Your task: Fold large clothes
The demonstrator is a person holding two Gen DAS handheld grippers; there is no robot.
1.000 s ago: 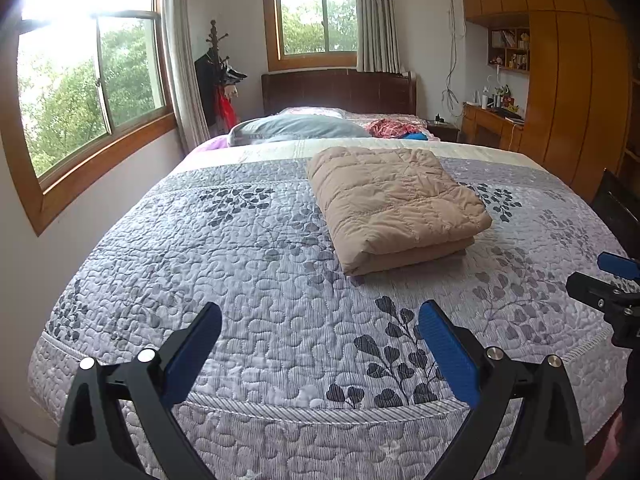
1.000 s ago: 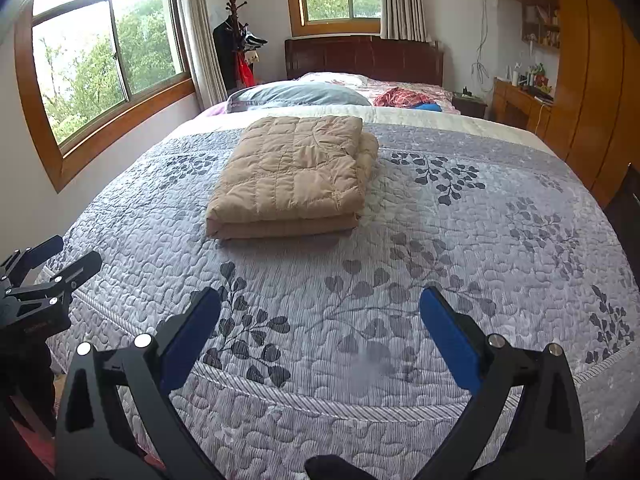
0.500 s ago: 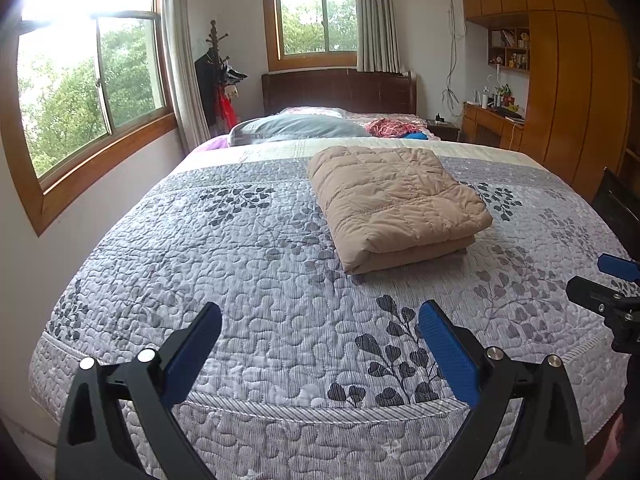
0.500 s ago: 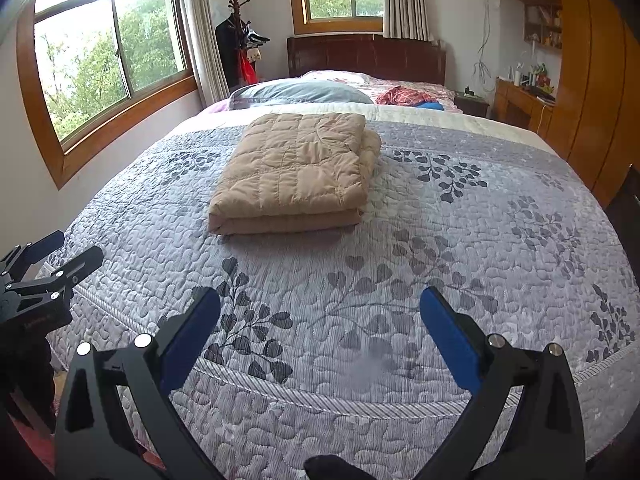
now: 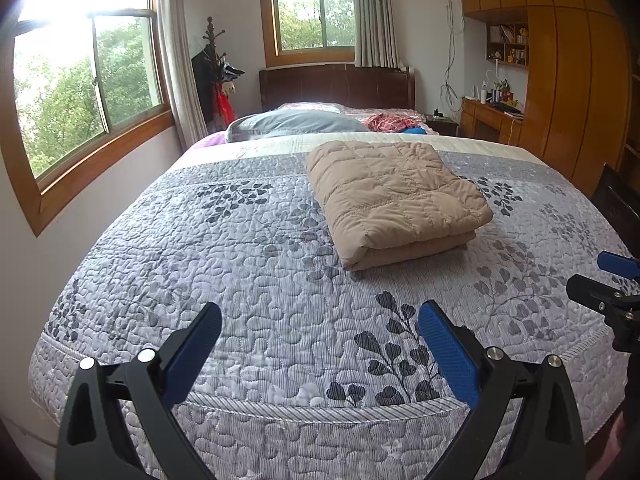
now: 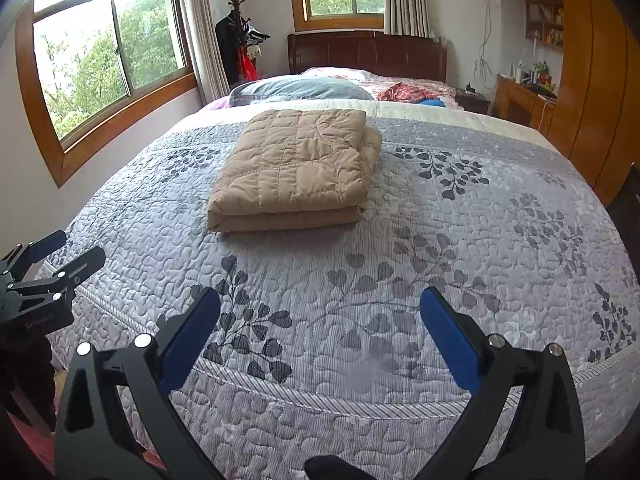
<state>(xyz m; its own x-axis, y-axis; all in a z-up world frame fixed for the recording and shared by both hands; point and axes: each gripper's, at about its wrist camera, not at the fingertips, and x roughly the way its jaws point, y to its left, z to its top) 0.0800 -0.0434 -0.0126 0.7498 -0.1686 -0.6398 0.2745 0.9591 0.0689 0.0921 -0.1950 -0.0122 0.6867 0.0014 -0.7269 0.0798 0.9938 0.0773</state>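
Little has changed over the last second: the folded tan jacket (image 5: pixel 396 200) stays on the bed (image 5: pixel 248 264), and the left gripper (image 5: pixel 320 344) and right gripper (image 6: pixel 320 336) hover open, well short of it, suggesting the folding is finished.

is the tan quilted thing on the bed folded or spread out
Folded: the tan quilted garment lies as a compact rectangle on the bedspread, stacked layers showing along its near edge.

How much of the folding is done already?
Done: the tan puffy coat lies folded in a neat stack on the grey bedspread. In hand: nothing; the left gripper and right gripper are both open and empty. Left: nothing obvious; the red cloth by the pillows looks unfolded.
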